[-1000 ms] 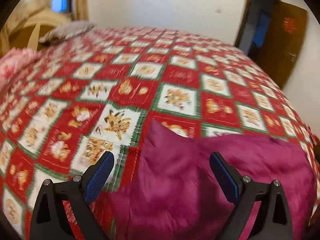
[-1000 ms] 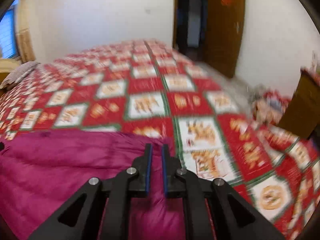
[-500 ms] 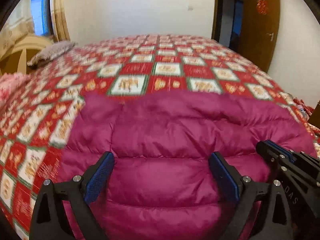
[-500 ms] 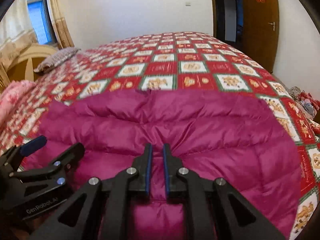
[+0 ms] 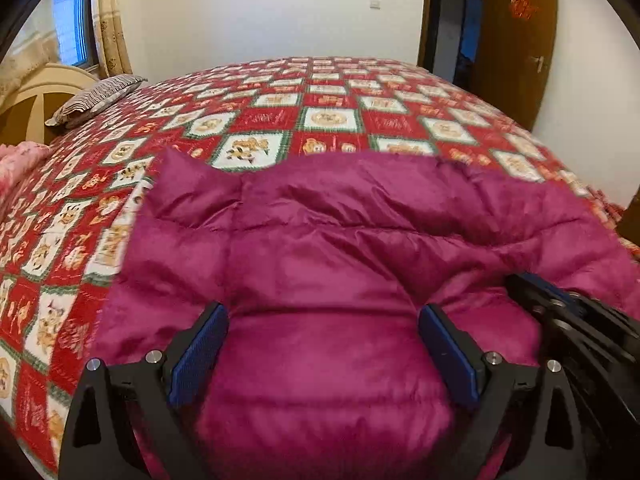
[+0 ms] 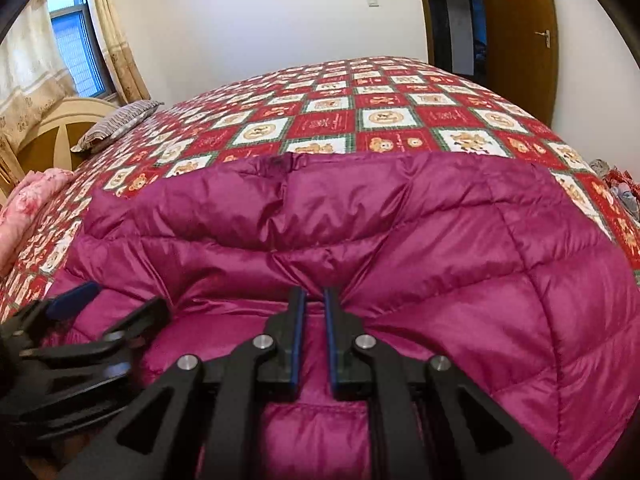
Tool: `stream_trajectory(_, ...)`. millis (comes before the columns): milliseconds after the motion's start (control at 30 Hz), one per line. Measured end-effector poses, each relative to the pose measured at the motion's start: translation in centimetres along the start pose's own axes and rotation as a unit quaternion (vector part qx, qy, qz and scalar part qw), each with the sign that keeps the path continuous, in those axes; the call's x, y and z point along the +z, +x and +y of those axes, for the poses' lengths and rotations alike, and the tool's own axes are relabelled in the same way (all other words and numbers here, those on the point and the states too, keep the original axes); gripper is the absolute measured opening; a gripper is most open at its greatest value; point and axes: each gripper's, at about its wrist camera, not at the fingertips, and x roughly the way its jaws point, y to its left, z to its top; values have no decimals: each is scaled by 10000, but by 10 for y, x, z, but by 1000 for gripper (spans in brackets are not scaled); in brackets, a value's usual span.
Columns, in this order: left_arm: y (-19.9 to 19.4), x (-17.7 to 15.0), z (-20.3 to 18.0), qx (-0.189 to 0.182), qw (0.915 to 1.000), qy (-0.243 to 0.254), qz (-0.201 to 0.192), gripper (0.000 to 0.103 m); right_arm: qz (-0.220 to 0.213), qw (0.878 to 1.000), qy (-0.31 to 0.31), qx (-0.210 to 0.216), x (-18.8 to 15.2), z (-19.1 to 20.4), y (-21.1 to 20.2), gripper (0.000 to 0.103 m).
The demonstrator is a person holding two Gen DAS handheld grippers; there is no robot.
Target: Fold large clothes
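Observation:
A puffy magenta quilted jacket lies spread on the near part of the bed. My left gripper is open wide, low over the jacket's near edge, with a padded bulge between its blue pads. My right gripper is shut on a pinch of the jacket, and the cloth puckers around its tips. The two grippers sit side by side: the right gripper shows at the right edge of the left wrist view, and the left gripper at the lower left of the right wrist view.
The bed carries a red, white and green checked quilt. A striped pillow and a cream headboard are at far left, with pink bedding nearer. A brown door stands open at far right, with clutter on the floor.
Both grippers swung in from the jacket's outer edges to its near middle and now sit side by side. The left stayed open and the right stayed shut. Little differs over the last half second.

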Motion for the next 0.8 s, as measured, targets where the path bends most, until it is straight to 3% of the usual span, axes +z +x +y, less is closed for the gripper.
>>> stream_trajectory(100,-41,-4,27,-265,9981,-390,-397,97,50,10000,-15,-47,5,2,-13,14)
stream_trajectory(233,-71,-16,74,-229,9930,-933,-684,97,-457,9986,-141,230,6,24,-58,15)
stream_trajectory(333,-62,-27,100,-190,9881,-1441,-511,97,-492,9979,-200,361,0,44,-61,15)
stream_trajectory(433,-47,-38,108,-496,9812,-1845,-263,97,-194,9993,-189,254,-13,53,-37,15)
stream_trajectory(633,-27,-55,100,-813,9768,-1977,77,97,-53,9997,23,250,-26,45,-15,11)
stream_trajectory(800,-36,-64,92,-1076,9740,-1994,-53,96,-65,9996,7,275,-30,46,-14,11)
